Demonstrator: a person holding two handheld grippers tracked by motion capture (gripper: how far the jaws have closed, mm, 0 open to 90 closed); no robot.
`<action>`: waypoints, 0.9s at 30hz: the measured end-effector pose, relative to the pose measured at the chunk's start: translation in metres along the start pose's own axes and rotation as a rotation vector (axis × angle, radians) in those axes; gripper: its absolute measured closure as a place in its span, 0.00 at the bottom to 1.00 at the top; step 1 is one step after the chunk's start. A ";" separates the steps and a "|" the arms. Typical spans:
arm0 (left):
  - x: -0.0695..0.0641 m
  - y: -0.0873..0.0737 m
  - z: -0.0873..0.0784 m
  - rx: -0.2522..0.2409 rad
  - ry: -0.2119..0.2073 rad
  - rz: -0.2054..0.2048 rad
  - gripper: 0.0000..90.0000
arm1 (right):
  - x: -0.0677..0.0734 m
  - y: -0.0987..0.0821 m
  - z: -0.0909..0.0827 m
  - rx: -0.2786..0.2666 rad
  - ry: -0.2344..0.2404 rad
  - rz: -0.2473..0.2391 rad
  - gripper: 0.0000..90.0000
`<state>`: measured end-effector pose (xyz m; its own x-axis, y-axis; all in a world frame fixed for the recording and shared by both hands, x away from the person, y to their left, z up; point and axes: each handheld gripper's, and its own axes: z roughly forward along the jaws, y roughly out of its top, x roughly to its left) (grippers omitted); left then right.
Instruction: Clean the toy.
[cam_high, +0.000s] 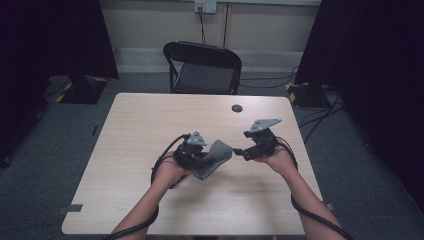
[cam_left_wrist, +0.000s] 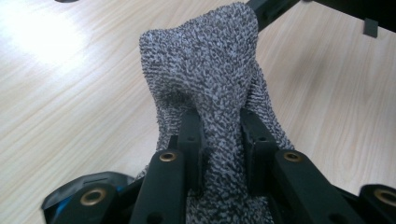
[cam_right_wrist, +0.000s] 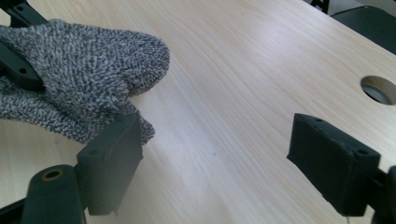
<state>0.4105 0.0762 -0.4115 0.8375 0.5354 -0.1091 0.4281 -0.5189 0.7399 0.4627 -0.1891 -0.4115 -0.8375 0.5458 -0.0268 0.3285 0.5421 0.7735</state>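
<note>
Fingers (cam_left_wrist: 191, 140) of left gripper (cam_left_wrist: 219, 149) clamp grey sock (cam_left_wrist: 205, 79); toe points toward wide-open right gripper (cam_right_wrist: 215, 158).

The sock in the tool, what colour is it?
The sock is speckled grey and white, like salt and pepper. The left gripper view shows it best.

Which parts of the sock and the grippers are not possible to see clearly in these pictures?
- Sock lower end: in the left gripper view, hidden behind the jaws clamping it and cut off by the bottom edge.
- Sock's far left part: right gripper view, cut by the left edge.
- Right gripper jaws: high view, too small to judge.
- Left gripper jaws: high view, hidden by its body and the sock.
</note>
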 end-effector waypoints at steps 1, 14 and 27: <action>-0.001 0.000 0.003 0.002 -0.002 0.000 0.81 | -0.002 -0.002 -0.003 0.000 -0.006 0.000 0.19; -0.015 -0.001 0.054 0.042 -0.014 0.024 0.79 | -0.014 -0.020 -0.022 -0.010 -0.033 0.036 0.19; -0.027 -0.002 0.085 0.055 -0.058 0.082 0.71 | -0.016 -0.027 -0.026 -0.014 -0.038 0.045 0.19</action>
<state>0.4156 0.0059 -0.4662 0.8879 0.4513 -0.0894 0.3743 -0.5957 0.7107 0.4558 -0.2287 -0.4159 -0.8047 0.5934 -0.0158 0.3589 0.5075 0.7833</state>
